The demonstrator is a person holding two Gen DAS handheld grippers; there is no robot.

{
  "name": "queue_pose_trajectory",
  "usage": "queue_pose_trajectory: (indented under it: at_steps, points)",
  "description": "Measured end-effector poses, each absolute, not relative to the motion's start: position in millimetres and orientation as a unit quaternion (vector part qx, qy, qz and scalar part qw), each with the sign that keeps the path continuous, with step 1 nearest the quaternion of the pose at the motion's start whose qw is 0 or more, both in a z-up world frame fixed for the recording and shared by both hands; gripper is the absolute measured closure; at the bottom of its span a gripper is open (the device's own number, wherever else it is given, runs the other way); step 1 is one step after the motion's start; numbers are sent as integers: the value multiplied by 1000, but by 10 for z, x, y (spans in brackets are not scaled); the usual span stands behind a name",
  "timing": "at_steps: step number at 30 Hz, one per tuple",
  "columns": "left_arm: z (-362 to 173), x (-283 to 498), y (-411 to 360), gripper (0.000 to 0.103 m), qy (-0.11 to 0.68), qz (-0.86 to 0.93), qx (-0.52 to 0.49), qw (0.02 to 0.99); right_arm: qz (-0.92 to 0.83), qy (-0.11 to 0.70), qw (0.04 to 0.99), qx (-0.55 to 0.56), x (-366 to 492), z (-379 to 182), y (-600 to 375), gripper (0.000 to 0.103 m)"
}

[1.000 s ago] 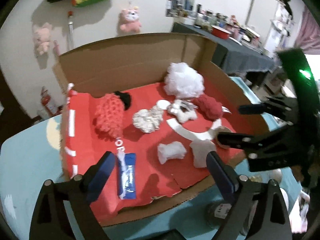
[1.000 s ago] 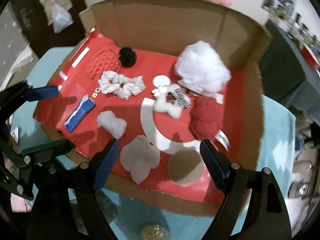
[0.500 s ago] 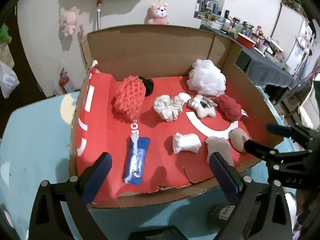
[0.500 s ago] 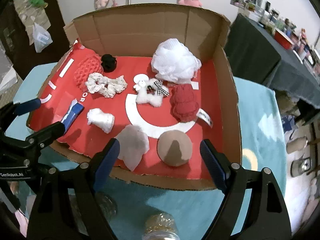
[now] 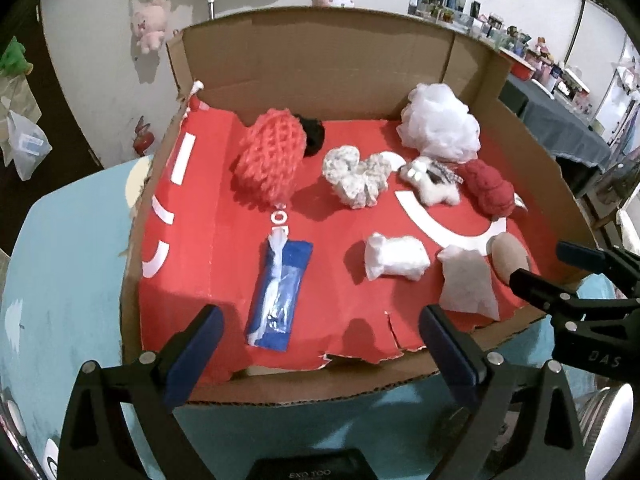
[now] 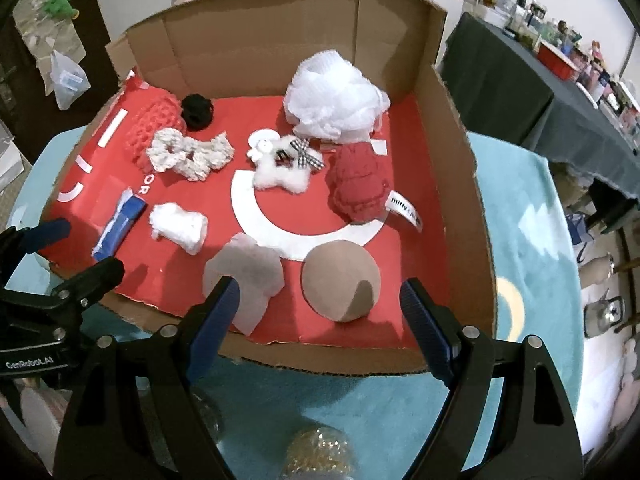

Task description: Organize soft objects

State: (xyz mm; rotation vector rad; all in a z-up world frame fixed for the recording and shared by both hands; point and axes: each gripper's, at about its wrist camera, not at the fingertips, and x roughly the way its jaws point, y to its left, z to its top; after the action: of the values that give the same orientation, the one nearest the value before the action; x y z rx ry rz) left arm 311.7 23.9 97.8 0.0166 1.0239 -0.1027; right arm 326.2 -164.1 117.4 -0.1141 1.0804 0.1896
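An open cardboard box (image 5: 304,60) with a red floor (image 6: 408,128) holds several soft things: a coral knit pouch (image 5: 270,156), a cream scrunchie (image 5: 354,178), a white mesh puff (image 5: 438,122), a red knit piece (image 5: 490,188), a white fluffy toy (image 6: 282,162), a white wad (image 5: 394,256), a grey pad (image 6: 244,276), a tan round sponge (image 6: 340,282) and a blue packet (image 5: 280,292). My left gripper (image 5: 320,354) is open and empty at the box's near edge, short of the blue packet. My right gripper (image 6: 316,322) is open and empty at the near edge, by the grey pad and tan sponge.
The box stands on a teal cloth (image 6: 516,208). A black scrunchie (image 6: 196,110) lies at the box's back. A dark table (image 6: 520,92) with clutter stands to the right. Plush toys (image 5: 150,32) hang on the wall behind. A gold object (image 6: 316,454) sits under the right gripper.
Both grippers have drawn back and risen, so the whole box shows more squarely. Nothing in the box has moved. Both stay open.
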Motion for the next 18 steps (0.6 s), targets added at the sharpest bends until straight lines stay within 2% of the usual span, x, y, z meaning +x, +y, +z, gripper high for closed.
queue_pose_trajectory:
  at_steps: [18]
  points:
    - [969, 3115, 247, 3, 488, -45, 14, 872, 95, 523, 845, -57, 3250, 1109, -1609, 21]
